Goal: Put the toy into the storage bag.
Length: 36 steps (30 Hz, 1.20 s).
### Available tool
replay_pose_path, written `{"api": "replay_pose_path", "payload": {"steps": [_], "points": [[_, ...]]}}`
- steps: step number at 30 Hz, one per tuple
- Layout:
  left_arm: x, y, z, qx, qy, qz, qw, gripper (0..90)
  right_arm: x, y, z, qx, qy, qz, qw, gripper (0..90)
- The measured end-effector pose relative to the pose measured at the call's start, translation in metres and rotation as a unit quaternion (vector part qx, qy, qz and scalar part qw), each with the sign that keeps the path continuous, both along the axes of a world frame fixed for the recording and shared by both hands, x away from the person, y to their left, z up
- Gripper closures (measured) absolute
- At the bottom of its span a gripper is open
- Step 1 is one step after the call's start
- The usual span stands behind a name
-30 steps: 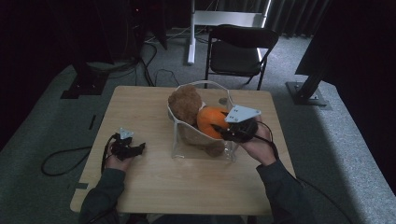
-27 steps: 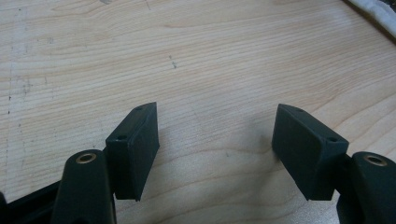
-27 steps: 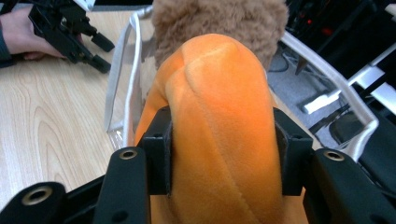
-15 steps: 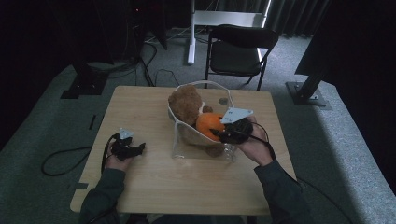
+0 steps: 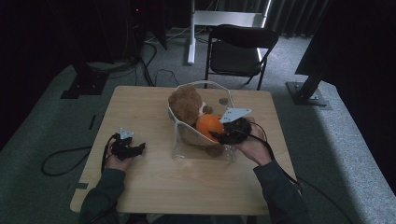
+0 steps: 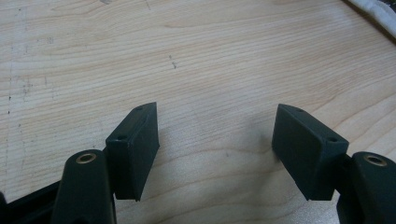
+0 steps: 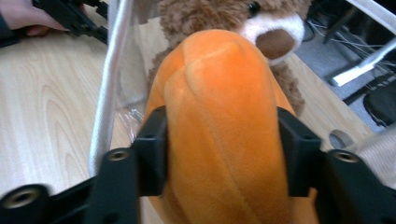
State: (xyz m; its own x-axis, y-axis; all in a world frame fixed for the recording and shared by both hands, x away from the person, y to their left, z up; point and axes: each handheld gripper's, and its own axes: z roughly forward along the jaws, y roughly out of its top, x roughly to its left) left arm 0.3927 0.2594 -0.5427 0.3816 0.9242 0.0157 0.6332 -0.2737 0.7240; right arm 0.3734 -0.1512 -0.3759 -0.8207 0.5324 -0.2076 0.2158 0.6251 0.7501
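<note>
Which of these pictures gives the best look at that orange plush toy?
The right gripper view: the orange plush toy sits large and close, squeezed between the right gripper's black jaws, in front of the teddy bear. The high view shows it small, at the clear bag. The left gripper view looks at the table.

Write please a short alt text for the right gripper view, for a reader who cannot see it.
The right gripper squeezes an orange plush toy between its two black jaws. Behind the toy sits a brown teddy bear, with a white bag handle at the left, over a wooden table.
</note>
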Motion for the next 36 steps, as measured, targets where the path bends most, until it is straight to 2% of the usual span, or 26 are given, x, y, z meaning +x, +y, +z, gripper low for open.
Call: {"api": "replay_pose_path", "payload": {"steps": [2,4,6,8,9,11,14,16,19,21,26,30,36], "points": [[0.0,0.0,0.0,0.001,0.0,0.0,1.0,32.5,-0.001,0.002,0.002,-0.004,-0.007,-0.002,1.0,33.7],[0.0,0.0,0.0,0.0,0.0,0.0,1.0,32.4,-0.003,0.005,0.003,-0.011,-0.025,-0.002,0.9996,27.3],[0.0,0.0,0.0,0.0,0.0,0.0,1.0,32.4,-0.004,0.005,0.005,-0.004,-0.03,-0.002,0.9995,25.5],[0.0,0.0,0.0,0.0,0.0,0.0,1.0,32.4,-0.005,0.003,0.008,0.015,-0.033,-0.001,0.9993,25.6],[0.0,0.0,0.0,0.0,-0.001,0.0,1.0,32.4,-0.005,0.002,0.01,0.025,-0.033,0.001,0.9991,26.6],[0.0,0.0,0.0,0.0,-0.001,0.0,1.0,32.4,-0.006,-0.002,0.014,0.046,-0.035,0.007,0.9983,34.2],[0.0,0.0,0.0,0.0,0.0,0.0,1.0,32.4,-0.01,-0.006,0.017,0.06,-0.04,0.026,0.997,51.5],[0.0,0.0,0.0,0.0,-0.001,0.0,1.0,32.4,-0.011,-0.008,0.017,0.064,-0.036,0.024,0.997,59.9],[0.0,0.0,0.0,0.001,0.0,0.0,1.0,32.4,-0.009,-0.013,0.012,0.081,-0.016,0.019,0.9964,66.5],[0.0,0.0,0.0,0.001,0.0,0.0,1.0,32.4,-0.01,-0.015,0.01,0.086,-0.007,0.013,0.9962,68.7],[0.0,0.0,0.0,0.001,0.0,-0.001,1.0,32.4,-0.01,-0.017,0.004,0.067,-0.009,0.002,0.9977,70.1],[0.0,0.0,0.0,0.001,0.0,-0.001,1.0,32.4,-0.009,-0.023,0.0,0.068,0.001,-0.01,0.9976,70.2],[0.0,0.0,0.0,0.001,0.0,-0.001,1.0,32.4,-0.012,-0.028,0.0,0.055,-0.004,-0.017,0.9983,70.2]]}}
